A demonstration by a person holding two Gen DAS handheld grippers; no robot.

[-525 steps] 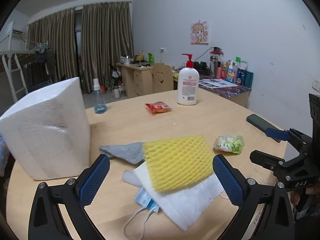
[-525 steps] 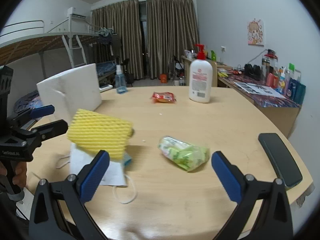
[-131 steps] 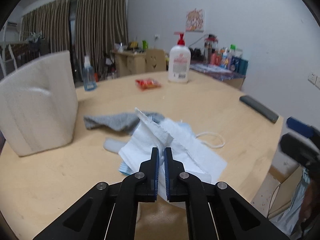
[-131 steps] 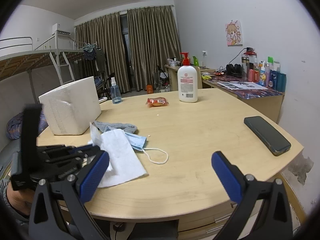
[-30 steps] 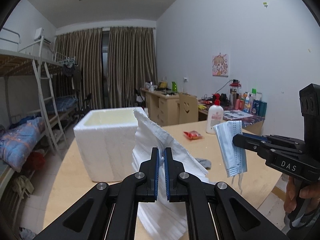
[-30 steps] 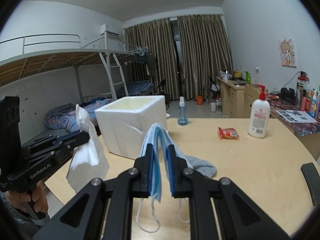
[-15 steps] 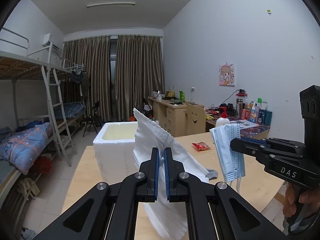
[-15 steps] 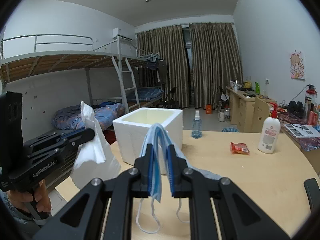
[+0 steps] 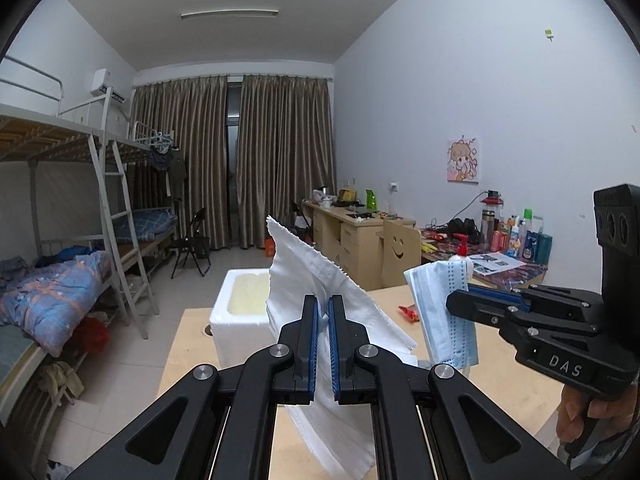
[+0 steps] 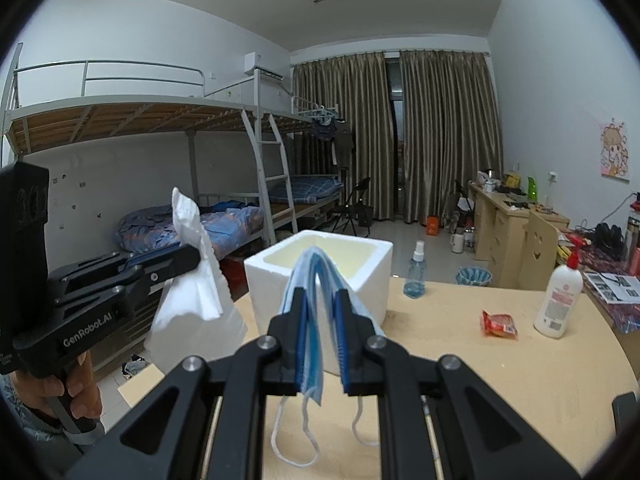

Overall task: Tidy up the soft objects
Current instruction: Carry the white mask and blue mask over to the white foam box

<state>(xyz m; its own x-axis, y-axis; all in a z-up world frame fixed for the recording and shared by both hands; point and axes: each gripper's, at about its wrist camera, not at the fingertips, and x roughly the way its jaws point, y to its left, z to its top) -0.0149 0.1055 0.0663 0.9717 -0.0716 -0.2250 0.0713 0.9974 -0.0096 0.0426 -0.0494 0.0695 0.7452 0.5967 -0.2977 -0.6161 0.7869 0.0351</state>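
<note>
My left gripper (image 9: 323, 304) is shut on a white paper towel (image 9: 320, 280) and holds it high above the table. It also shows in the right wrist view (image 10: 196, 288). My right gripper (image 10: 319, 300) is shut on a blue face mask (image 10: 310, 344), whose ear loops hang below. The mask also shows in the left wrist view (image 9: 440, 316). The open white foam box (image 10: 320, 276) stands on the wooden table (image 10: 500, 380) ahead of both grippers, a little below them; it also shows in the left wrist view (image 9: 240, 312).
A lotion pump bottle (image 10: 558, 300), a red snack packet (image 10: 499, 325) and a small spray bottle (image 10: 416, 276) stand on the table. A dark phone (image 10: 624, 412) lies at the right edge. A bunk bed (image 10: 200, 220) stands to the left, desks (image 9: 360, 232) behind.
Both grippers have risen further with their loads; the foam box now sits lower and smaller in both views, with its open top showing.
</note>
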